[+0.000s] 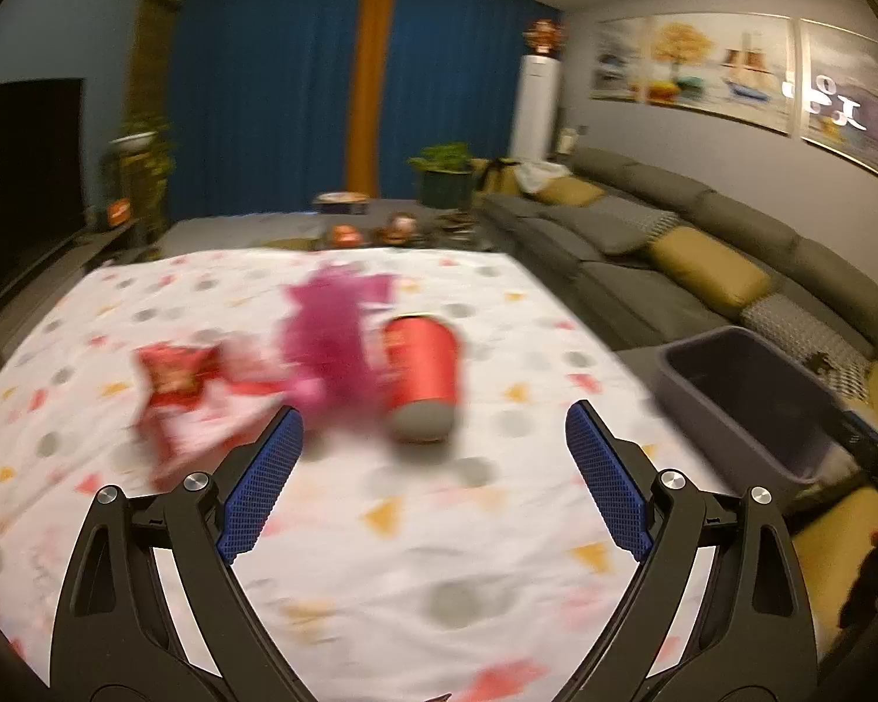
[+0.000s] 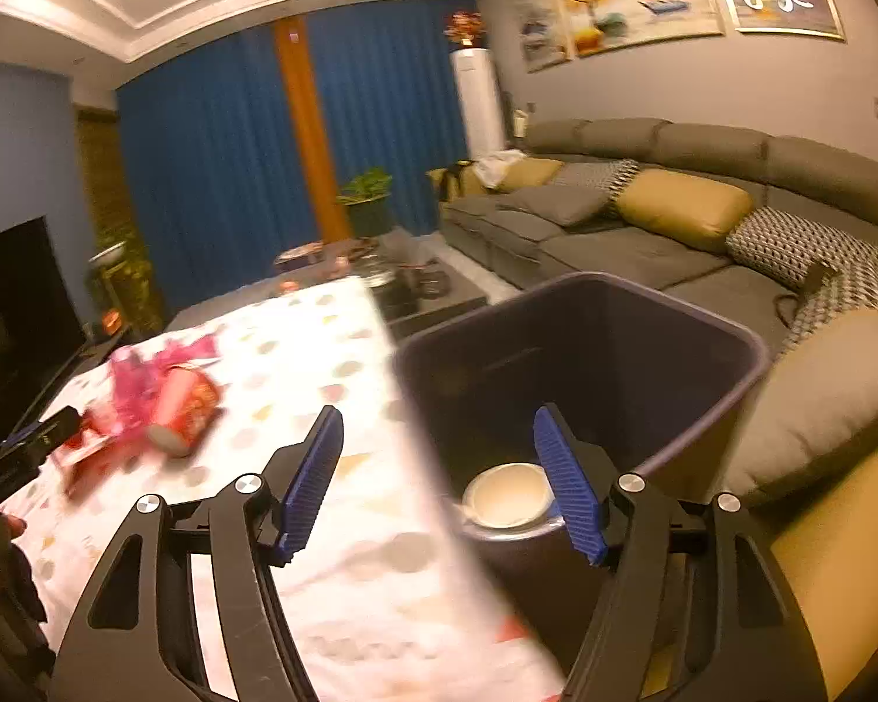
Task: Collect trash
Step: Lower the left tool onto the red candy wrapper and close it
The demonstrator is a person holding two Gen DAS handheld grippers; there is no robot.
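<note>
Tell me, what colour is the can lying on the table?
The can is red with a grey end; the left wrist view shows it best, though blurred.

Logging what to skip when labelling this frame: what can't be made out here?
- Left wrist view: print on the red can, the red packet and the pink wrapper, lost to motion blur.
- Right wrist view: what lies in the bin besides the white cup, dark and partly behind a claw finger.

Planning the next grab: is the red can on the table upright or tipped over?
Tipped over. The red can lies on its side on the patterned tablecloth, grey end toward the camera, beside the pink wrapper.
</note>
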